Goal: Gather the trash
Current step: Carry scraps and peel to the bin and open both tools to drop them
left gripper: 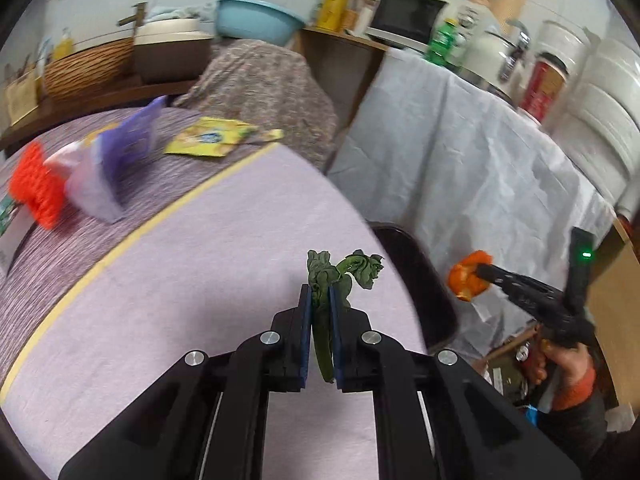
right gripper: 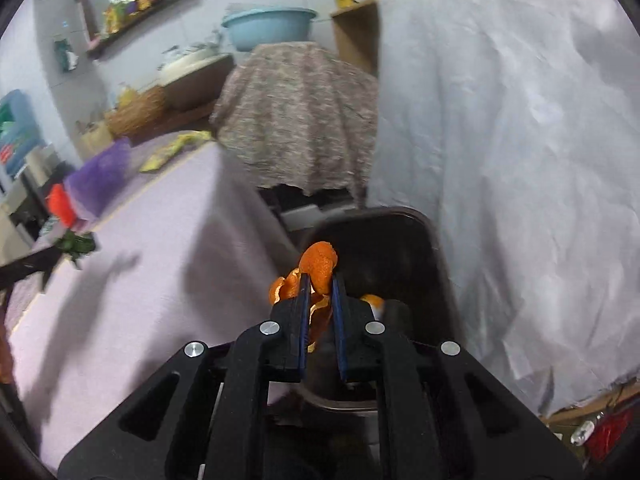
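Left gripper (left gripper: 320,300) clamped on wilted green leaf (left gripper: 344,272), held above lilac tablecloth (left gripper: 200,260) near table edge. Right gripper (right gripper: 320,292) clamped on orange peel (right gripper: 318,264), held over dark bin (right gripper: 400,240) on floor beside table; more orange scrap inside bin. Farther on table: purple bag (left gripper: 124,148) touching orange mesh (left gripper: 36,184), yellow wrapper (left gripper: 212,136) just beyond. Behind: blue basin (left gripper: 256,20), white cloth (left gripper: 460,140) draped over counter.
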`<action>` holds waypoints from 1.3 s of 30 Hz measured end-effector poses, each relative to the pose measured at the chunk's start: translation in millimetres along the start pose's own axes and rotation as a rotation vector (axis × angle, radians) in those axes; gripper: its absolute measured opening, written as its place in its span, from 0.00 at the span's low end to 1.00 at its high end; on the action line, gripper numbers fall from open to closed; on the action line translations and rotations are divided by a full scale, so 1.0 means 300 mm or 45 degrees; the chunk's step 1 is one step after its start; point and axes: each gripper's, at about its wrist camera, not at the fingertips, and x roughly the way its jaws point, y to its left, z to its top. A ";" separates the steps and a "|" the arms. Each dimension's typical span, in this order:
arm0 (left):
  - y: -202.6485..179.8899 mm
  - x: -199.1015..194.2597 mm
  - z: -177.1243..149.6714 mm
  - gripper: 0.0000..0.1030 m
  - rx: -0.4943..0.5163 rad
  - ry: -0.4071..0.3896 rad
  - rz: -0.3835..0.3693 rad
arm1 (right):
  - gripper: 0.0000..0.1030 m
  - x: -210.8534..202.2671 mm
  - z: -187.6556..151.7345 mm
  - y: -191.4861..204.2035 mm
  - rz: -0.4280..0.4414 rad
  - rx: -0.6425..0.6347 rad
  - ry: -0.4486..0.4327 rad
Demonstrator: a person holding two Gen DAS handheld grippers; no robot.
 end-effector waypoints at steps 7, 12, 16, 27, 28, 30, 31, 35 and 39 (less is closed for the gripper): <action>-0.193 0.132 0.033 0.09 0.095 0.079 -0.057 | 0.11 0.178 -0.074 -0.133 -0.078 0.040 0.154; -0.269 0.219 0.045 0.09 0.126 0.126 -0.049 | 0.11 0.312 -0.113 -0.169 -0.110 0.028 0.230; -0.319 0.300 0.065 0.09 0.129 0.171 -0.051 | 0.11 0.422 -0.150 -0.196 -0.116 0.023 0.309; -0.439 0.528 0.069 0.09 0.181 0.309 -0.016 | 0.31 0.445 -0.188 -0.210 -0.122 0.046 0.313; -0.446 0.553 0.068 0.09 0.187 0.323 -0.004 | 0.34 0.424 -0.188 -0.217 -0.116 0.064 0.298; -0.458 0.602 0.068 0.09 0.184 0.357 0.009 | 0.37 0.372 -0.185 -0.232 -0.134 0.101 0.248; -0.465 0.626 0.068 0.09 0.181 0.374 0.014 | 0.40 0.352 -0.184 -0.241 -0.139 0.118 0.230; -0.491 0.725 0.067 0.09 0.178 0.442 0.044 | 0.40 0.270 -0.177 -0.269 -0.177 0.150 0.167; -0.501 0.825 0.047 0.09 0.169 0.531 0.051 | 0.41 0.209 -0.170 -0.300 -0.214 0.182 0.135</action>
